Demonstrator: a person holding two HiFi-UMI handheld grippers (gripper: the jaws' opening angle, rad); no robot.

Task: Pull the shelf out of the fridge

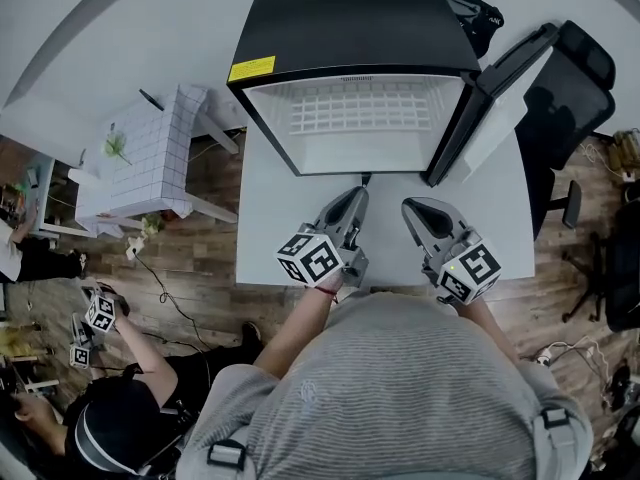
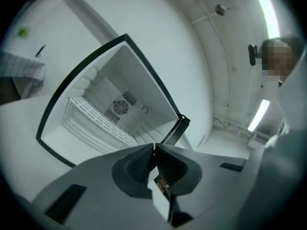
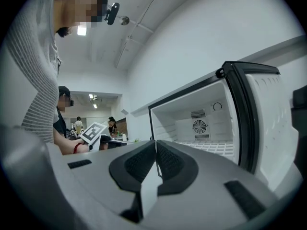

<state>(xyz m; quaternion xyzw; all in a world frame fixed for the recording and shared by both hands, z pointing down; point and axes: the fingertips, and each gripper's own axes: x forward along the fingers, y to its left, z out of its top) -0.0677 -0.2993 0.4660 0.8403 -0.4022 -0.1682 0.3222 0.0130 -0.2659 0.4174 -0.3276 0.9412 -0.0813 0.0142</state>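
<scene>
A small black fridge [image 1: 350,28] stands on a white table [image 1: 270,218] with its door [image 1: 495,98] swung open to the right. Inside lies a white wire shelf [image 1: 362,108], also seen as the shelf [image 2: 98,121] and the shelf [image 3: 211,147]. My left gripper [image 1: 358,196] hovers just in front of the fridge opening, jaws shut with nothing held [image 2: 154,147]. To its right, my right gripper [image 1: 410,208] is also shut and empty [image 3: 156,145], short of the fridge.
A white tiled side table [image 1: 150,153] stands left of the fridge table. A black office chair [image 1: 570,98] sits at the right behind the door. A person [image 1: 120,408] with marker cubes crouches at lower left. Cables lie on the wood floor.
</scene>
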